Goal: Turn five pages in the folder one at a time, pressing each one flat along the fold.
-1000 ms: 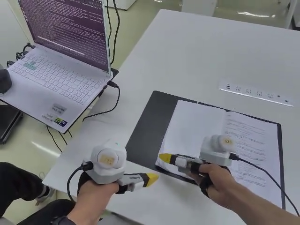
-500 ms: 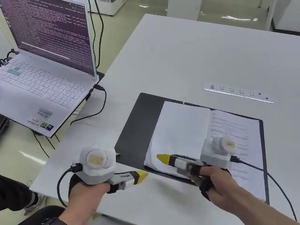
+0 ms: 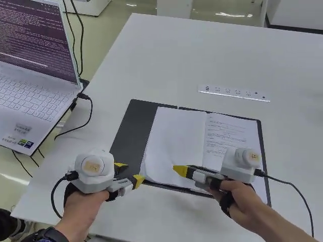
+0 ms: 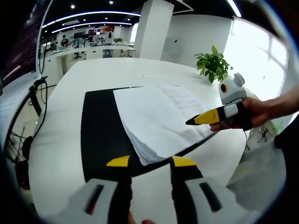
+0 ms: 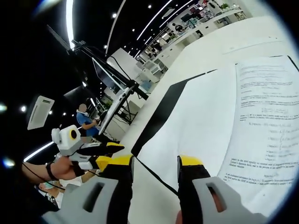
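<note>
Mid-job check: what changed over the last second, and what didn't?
The right tool drew back across the blank left page, from its outer edge toward the fold. The left tool now shows its jaws apart by the near-left corner of the folder. Nothing was gripped or released. The folder itself stayed put; the other shift is the camera's.

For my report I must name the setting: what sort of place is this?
Probably an open-plan office or lab: a large white table with a socket strip, an open laptop beside it, and rows of desks under ceiling lights.
</note>
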